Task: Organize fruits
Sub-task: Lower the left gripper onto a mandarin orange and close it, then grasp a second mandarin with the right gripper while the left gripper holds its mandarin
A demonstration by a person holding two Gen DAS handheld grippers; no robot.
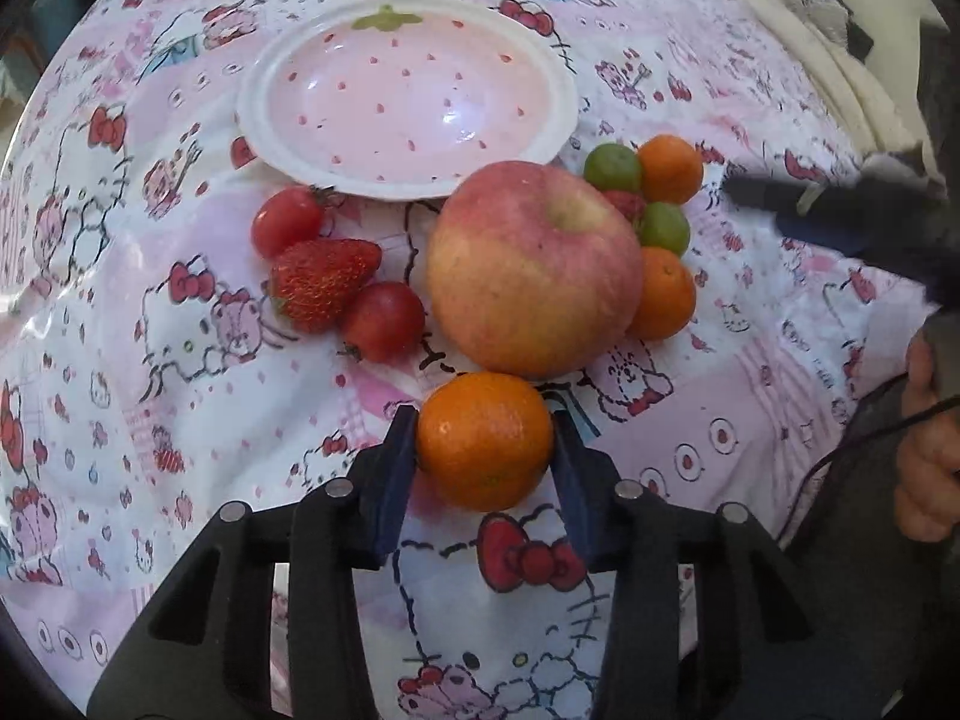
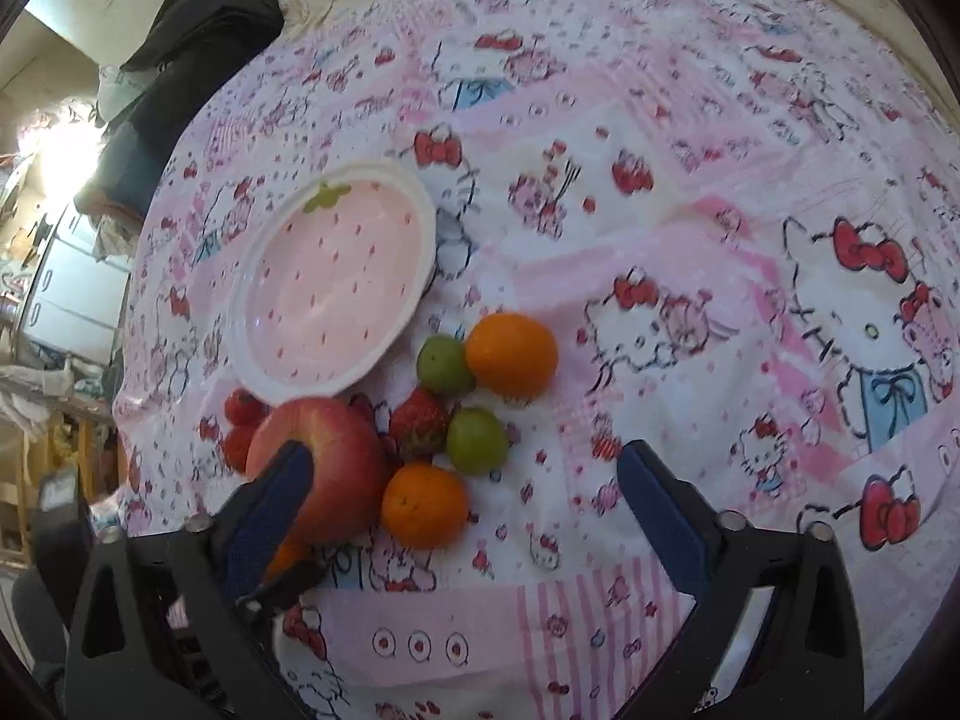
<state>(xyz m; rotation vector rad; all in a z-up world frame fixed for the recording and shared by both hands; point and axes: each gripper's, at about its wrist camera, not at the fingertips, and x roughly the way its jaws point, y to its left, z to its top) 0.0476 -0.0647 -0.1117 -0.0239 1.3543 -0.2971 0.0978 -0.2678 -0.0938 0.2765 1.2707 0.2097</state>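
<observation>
My left gripper [image 1: 485, 441] is shut on an orange tangerine [image 1: 485, 441], just in front of a big red apple [image 1: 534, 267]. A pink strawberry-pattern plate [image 1: 408, 180] lies beyond, with nothing in it. Left of the apple lie a strawberry [image 1: 321, 282] and two cherry tomatoes [image 1: 287, 221]. Right of it lie two tangerines [image 1: 669, 169], two green fruits [image 1: 612, 167] and a half-hidden strawberry. My right gripper [image 2: 465, 468] is open and empty, hovering over the tangerine [image 2: 425, 504], green fruit [image 2: 477, 441], strawberry [image 2: 420, 420] and apple [image 2: 318, 468]; the plate [image 2: 252, 354] lies behind.
A pink cartoon-cat tablecloth [image 2: 690, 240] covers the table. Dark clothing [image 2: 192, 48] lies beyond its far left edge. My right gripper and the hand holding it show at the right edge of the left wrist view [image 1: 840, 216].
</observation>
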